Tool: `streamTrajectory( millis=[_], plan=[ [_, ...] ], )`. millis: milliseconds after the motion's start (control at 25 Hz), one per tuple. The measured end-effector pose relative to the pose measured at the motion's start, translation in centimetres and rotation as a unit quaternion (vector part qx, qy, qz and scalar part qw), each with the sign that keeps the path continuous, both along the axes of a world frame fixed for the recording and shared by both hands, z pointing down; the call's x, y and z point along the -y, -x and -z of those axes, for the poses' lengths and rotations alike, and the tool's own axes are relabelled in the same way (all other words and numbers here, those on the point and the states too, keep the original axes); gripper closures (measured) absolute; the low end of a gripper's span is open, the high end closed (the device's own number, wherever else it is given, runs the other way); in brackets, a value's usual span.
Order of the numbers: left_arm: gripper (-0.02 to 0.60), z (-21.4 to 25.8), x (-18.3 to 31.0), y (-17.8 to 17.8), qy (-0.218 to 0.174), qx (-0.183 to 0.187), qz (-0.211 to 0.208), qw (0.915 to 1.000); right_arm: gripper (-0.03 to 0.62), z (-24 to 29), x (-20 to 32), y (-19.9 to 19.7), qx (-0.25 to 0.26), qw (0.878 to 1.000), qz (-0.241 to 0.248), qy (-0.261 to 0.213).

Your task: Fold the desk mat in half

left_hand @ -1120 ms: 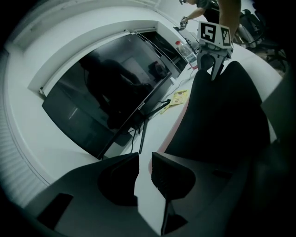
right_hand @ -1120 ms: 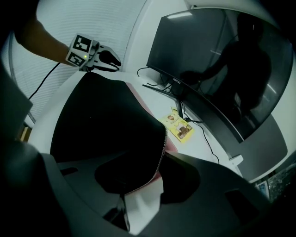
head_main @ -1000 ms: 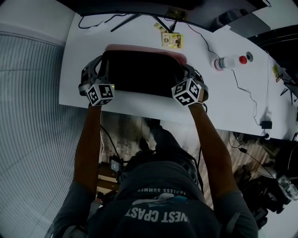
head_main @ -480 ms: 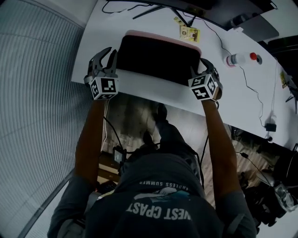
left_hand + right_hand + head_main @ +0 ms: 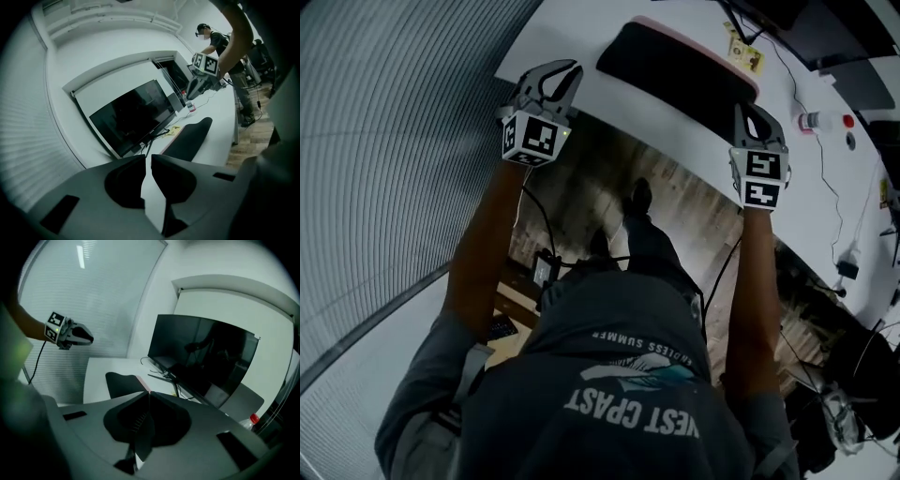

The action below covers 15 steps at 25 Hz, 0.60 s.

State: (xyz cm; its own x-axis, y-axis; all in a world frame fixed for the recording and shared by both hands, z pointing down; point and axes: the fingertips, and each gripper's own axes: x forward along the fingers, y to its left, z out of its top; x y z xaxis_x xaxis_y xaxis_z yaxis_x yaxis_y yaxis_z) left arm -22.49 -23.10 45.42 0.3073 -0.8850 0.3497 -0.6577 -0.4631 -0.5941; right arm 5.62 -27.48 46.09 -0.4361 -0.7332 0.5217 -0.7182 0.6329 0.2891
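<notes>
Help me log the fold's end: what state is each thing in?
desk mat: folded in half, flat on desk.
left gripper: shut, jaws just closed, empty.
right gripper: shut, jaws just closed, empty.
monitor: screen dark.
bottle: capped.

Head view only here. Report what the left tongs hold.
Observer: Nothing. In the left gripper view the left tongs have just been closing and stand all but shut, with only desk showing past the tips.
Operator: Now the right tongs.
Observer: Empty too. The right gripper view shows the right tongs just closed, tips meeting, and the mat lying clear beyond them.
Operator: Tell me what's behind the mat.
Observer: A monitor on its stand, screen dark.
</notes>
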Motion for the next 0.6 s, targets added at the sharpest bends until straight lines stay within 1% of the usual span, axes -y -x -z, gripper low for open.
streamTrajectory(
  millis=[200, 280, 360, 520, 600],
  plan=[
    [0.534, -0.2, -5.5, 2.4, 0.025, -0.036, -0.002, 0.9990, 0.565, 6.2, -4.2, 3.8, 0.042, 0.998, 0.039, -0.028],
    [0.534, -0.2, -7.6, 3.6, 0.032, -0.055, 0.005, 0.9980, 0.566, 8.4, -5.7, 4.8, 0.049, 0.997, 0.051, -0.040],
    [0.537, 0.4, -9.7, 4.7, 0.031, -0.078, 0.018, 0.9963, 0.568, 10.8, -7.4, 5.6, 0.064, 0.995, 0.061, -0.049],
    [0.545, 2.9, -13.6, 6.8, 0.018, -0.146, 0.047, 0.9880, 0.568, 14.6, -11.3, 6.8, 0.102, 0.990, 0.077, -0.052],
    [0.546, 3.9, -15.0, 8.0, 0.019, -0.173, 0.057, 0.9831, 0.568, 16.1, -12.9, 7.3, 0.118, 0.988, 0.085, -0.053]
  ],
)
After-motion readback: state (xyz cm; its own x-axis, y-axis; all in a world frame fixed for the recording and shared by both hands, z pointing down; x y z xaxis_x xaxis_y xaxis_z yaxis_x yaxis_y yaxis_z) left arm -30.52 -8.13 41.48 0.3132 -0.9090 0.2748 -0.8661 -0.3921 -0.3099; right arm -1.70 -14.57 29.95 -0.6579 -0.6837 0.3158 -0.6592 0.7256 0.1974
